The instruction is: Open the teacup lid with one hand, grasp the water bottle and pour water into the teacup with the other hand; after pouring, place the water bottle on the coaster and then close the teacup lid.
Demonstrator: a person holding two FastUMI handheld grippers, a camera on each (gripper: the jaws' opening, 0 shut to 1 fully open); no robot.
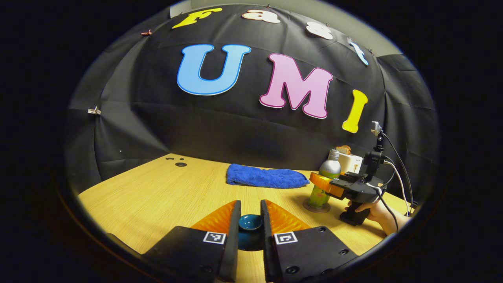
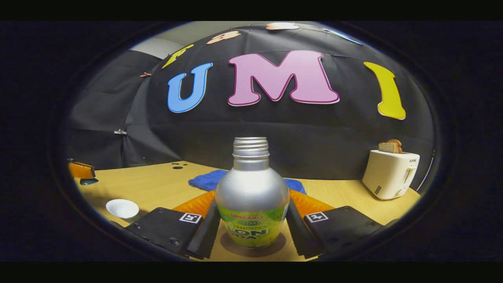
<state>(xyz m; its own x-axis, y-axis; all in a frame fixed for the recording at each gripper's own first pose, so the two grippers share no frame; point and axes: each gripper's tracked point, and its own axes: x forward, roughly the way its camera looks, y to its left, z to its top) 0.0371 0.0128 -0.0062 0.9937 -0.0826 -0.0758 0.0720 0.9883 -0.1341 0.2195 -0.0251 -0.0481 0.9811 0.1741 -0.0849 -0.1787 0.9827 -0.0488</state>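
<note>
The water bottle (image 2: 252, 192) looks like brushed matt metal above a glossy printed label, the worktop (image 1: 157, 196) like pale smooth wood grain, the towel (image 1: 266, 177) like fluffy blue cloth, the toaster (image 2: 390, 173) like smooth plastic, and the teacup (image 2: 122, 208) like glossy white ceramic.

My left gripper (image 1: 250, 220): two black finger blocks, each with a square black-and-white marker tag and round screw heads. My right gripper (image 2: 251, 214): same blocks and tags; from outside, black pistol-grip body, upright mast, black and white cables.
</note>
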